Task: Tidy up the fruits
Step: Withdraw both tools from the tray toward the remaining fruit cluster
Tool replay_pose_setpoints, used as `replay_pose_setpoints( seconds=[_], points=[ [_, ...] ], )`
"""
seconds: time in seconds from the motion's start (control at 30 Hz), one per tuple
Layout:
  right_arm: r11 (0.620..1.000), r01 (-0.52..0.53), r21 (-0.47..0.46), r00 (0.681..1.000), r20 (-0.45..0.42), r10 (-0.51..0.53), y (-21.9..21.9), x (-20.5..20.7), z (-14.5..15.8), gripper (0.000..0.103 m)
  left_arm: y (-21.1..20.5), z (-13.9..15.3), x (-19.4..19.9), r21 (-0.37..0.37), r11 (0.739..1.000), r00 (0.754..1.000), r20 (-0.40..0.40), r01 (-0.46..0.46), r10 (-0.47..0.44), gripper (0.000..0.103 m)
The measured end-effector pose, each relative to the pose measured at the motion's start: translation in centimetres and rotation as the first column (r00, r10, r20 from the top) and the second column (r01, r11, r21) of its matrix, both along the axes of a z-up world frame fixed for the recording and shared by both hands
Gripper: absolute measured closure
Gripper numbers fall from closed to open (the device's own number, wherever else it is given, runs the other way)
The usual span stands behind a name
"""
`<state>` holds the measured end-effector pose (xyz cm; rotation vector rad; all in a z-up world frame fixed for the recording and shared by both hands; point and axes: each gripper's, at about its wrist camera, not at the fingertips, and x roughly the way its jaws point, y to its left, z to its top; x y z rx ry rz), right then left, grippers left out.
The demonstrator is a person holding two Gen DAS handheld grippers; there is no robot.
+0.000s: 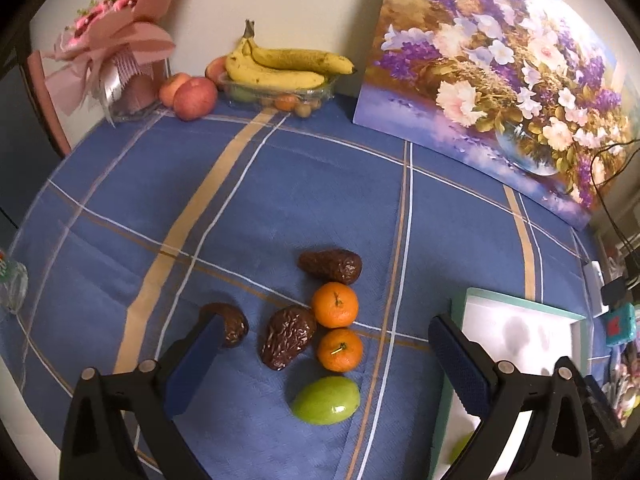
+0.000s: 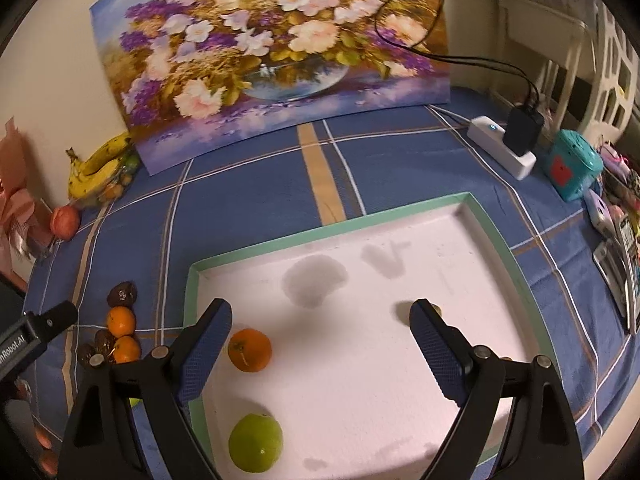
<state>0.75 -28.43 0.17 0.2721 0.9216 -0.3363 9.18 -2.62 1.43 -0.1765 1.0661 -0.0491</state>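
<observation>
Left wrist view: the left tongs (image 1: 324, 344) hang wide open and empty above loose fruit on the blue plaid-clothed worktop (image 1: 280, 184). A glossy green oval fruit (image 1: 326, 400), long axis lying left to right, sits nearest, between the pads; two small orange tangerines (image 1: 335, 305) and wrinkled brown dates (image 1: 288, 336) lie just beyond. At right, the right tongs (image 2: 320, 344), also spread wide and empty, hover over the white, green-rimmed tray (image 2: 500, 236), which already holds an orange tangerine (image 2: 250, 350) and a round green fruit (image 2: 256, 442). The left hand looks nearer the loose fruit.
</observation>
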Motion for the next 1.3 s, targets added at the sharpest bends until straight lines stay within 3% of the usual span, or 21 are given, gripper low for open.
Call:
replay_pose_setpoints(
  seconds=[0.33,0.47,0.8,1.0,1.3],
  points=[
    [0.999,-0.035,0.002,0.999,-0.005,0.035,1.5,0.3,-0.6,0.012,2.0,-1.0,0.7,-0.116,0.993,0.998,-0.07,-0.013,0.004,0.0],
    [0.998,-0.067,0.023,0.998,0.0,0.067,2.7,0.7,-0.9,0.012,2.8,-1.1,1.2,-0.07,0.997,0.996,-0.09,-0.03,0.024,0.0],
    [0.985,-0.158,0.074,0.987,0.037,0.156,6.6,2.3,-0.9,0.012,7.4,-0.5,1.1,-0.06,0.996,0.998,0.021,-0.061,0.062,0.0],
    [0.969,-0.231,0.085,0.972,0.057,0.227,9.4,3.0,-0.8,0.012,10.7,0.3,1.1,-0.108,0.991,0.993,0.073,-0.083,0.091,0.0],
    [0.944,-0.316,0.096,0.949,0.049,0.313,13.1,3.6,-1.1,0.013,12.7,0.8,1.0,-0.008,0.997,0.991,0.113,-0.071,0.072,0.0]
  ],
)
